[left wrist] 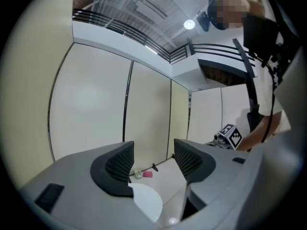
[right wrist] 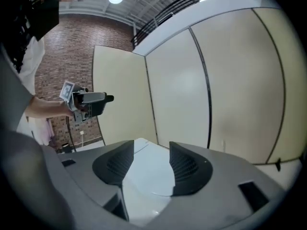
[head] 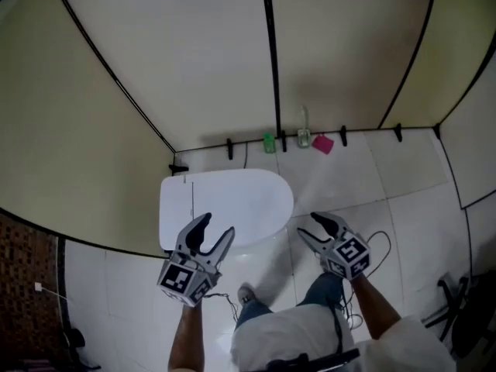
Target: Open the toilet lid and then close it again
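Note:
A white toilet with its lid (head: 232,200) down stands against the cubicle wall in the head view. My left gripper (head: 218,225) hovers over the lid's near left edge, jaws apart and empty. My right gripper (head: 308,225) hangs just right of the bowl over the floor tiles, also open with nothing in it. In the left gripper view the gripper (left wrist: 153,163) frames the rounded lid edge (left wrist: 146,201) below it. The right gripper (right wrist: 151,163) looks across the lid top (right wrist: 148,174) toward the left gripper (right wrist: 86,102).
Cream partition panels (head: 194,60) with black joints close in the back and left. A green object (head: 269,142), a small pale bottle (head: 304,136) and a pink object (head: 323,144) sit at the wall base. Cables trail from the right gripper; the person's legs (head: 310,316) stand by the bowl.

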Tool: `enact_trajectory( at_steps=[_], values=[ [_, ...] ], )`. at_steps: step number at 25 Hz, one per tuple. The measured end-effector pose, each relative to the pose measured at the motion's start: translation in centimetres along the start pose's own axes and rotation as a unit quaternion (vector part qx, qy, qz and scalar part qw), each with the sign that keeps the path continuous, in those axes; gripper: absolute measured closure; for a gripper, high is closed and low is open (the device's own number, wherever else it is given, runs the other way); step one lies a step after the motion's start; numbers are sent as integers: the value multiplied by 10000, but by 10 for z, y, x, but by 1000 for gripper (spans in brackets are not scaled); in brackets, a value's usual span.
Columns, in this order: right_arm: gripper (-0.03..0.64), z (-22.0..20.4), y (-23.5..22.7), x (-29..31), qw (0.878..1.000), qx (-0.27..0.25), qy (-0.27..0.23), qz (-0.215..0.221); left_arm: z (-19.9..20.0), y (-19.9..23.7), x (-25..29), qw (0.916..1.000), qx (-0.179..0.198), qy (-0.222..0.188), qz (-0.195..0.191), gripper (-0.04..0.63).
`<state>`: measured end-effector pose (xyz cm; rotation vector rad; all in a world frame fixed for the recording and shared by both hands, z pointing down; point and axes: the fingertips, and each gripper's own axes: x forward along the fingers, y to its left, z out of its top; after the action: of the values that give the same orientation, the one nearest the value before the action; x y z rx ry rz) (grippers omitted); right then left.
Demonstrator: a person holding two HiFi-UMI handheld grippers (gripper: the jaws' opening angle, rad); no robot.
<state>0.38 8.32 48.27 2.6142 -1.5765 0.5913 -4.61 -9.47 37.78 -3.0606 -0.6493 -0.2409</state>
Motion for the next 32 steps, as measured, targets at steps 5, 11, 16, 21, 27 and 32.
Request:
enact_trajectory(
  at_steps=[5, 11, 16, 21, 27, 32],
  values=[
    [385, -55, 39, 23, 9841, 1442, -161, -1021, -39, 32, -27, 9962, 79, 390, -769, 337],
    [385, -134, 52, 61, 9401, 3068, -367, -1439, -80, 36, -24, 9921, 70, 527, -1132, 337],
    [333, -217, 36, 116, 8952, 4196, -540, -1403, -123, 32, -4, 9910, -190, 493, -1229, 337],
    [298, -273, 16, 177, 8561, 4878, -876, -1464, -167, 30, 22, 9891, -218, 611, -1321, 337],
    [281, -303, -3, 230, 8080, 5507, -1265, -1671, -215, 28, 43, 9830, -210, 939, -1564, 337],
    [281, -308, -6, 240, 7761, 5849, -1476, -1837, -236, 30, 45, 9788, -285, 1188, -1641, 337]
  ],
)
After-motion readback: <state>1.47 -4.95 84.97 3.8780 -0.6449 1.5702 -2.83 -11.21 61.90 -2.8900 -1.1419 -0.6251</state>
